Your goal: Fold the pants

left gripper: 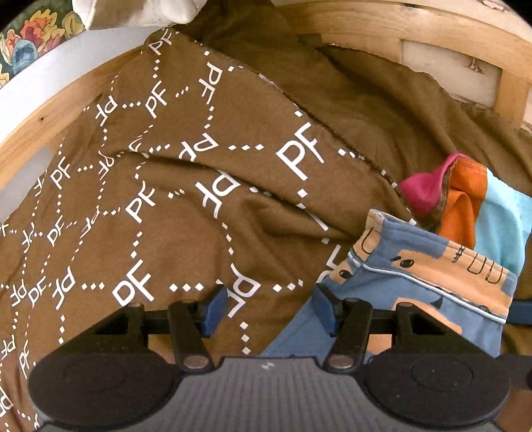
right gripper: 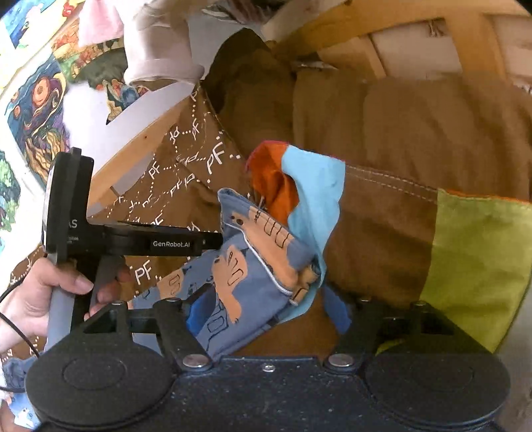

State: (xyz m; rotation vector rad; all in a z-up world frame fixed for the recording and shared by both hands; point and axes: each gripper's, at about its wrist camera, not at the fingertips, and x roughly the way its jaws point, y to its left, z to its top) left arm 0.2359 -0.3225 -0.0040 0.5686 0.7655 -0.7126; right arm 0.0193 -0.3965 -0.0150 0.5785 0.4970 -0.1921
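Lying bunched on brown cloth [left gripper: 232, 186], the pants [right gripper: 252, 266] (blue, printed) sit between both gaping, empty tongs [left gripper: 269, 309] [right gripper: 266, 315].

Brown cloth [left gripper: 186, 239] printed with white "PF" letters and dotted diamonds, rumpled across most of the left wrist view, its plain brown underside folded over toward the upper right. Behind it a pale wooden frame [left gripper: 382, 20] of curved rails and slats, with white panels between the slats, and a floral patterned fabric [left gripper: 33, 36] in the upper left corner beside a white cloth [left gripper: 139, 13]. From the right wrist view, a colourful painted-style quilt [right gripper: 36, 103] at the left, a yellow-green fabric patch [right gripper: 478, 266] at the right, warm daylight over all.
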